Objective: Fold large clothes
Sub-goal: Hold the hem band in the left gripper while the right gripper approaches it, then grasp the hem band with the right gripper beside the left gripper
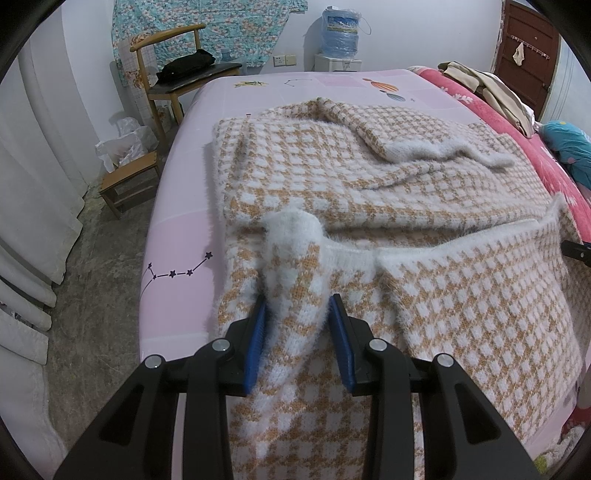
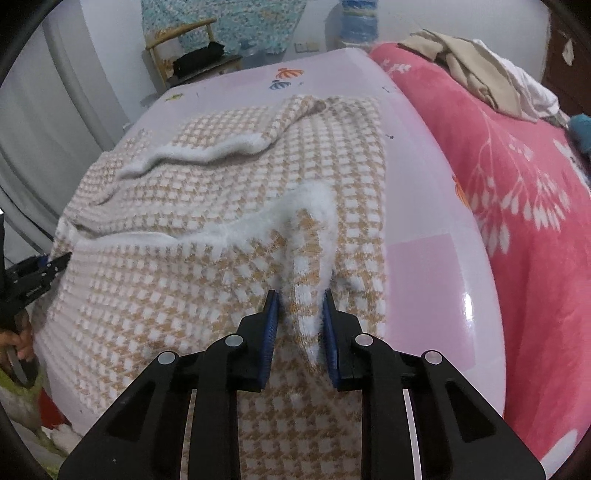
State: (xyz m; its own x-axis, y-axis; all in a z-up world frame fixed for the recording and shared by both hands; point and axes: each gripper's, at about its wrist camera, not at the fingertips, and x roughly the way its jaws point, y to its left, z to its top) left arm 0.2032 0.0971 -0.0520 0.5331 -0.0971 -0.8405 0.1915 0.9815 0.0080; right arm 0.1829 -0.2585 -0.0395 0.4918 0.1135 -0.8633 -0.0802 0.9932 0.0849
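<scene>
A fuzzy orange-and-white checked sweater (image 1: 369, 184) lies spread on the pink bed sheet (image 1: 177, 236), with one sleeve folded across its upper part. Its white-ribbed bottom edge is lifted and folded back toward the middle. My left gripper (image 1: 298, 299) is shut on a bunched fold of that edge near the sweater's left side. In the right wrist view the sweater (image 2: 221, 177) fills the middle, and my right gripper (image 2: 300, 293) is shut on a pinched fold of the hem near its right side. The left gripper (image 2: 55, 264) shows at that view's left edge, held by a hand.
A pink floral blanket (image 2: 517, 192) lies along the bed's right side, with a pile of beige and white clothes (image 2: 480, 74) on it. Left of the bed stand a wooden chair (image 1: 177, 74) and a low stool (image 1: 129, 181). A water jug (image 1: 341, 33) sits by the far wall.
</scene>
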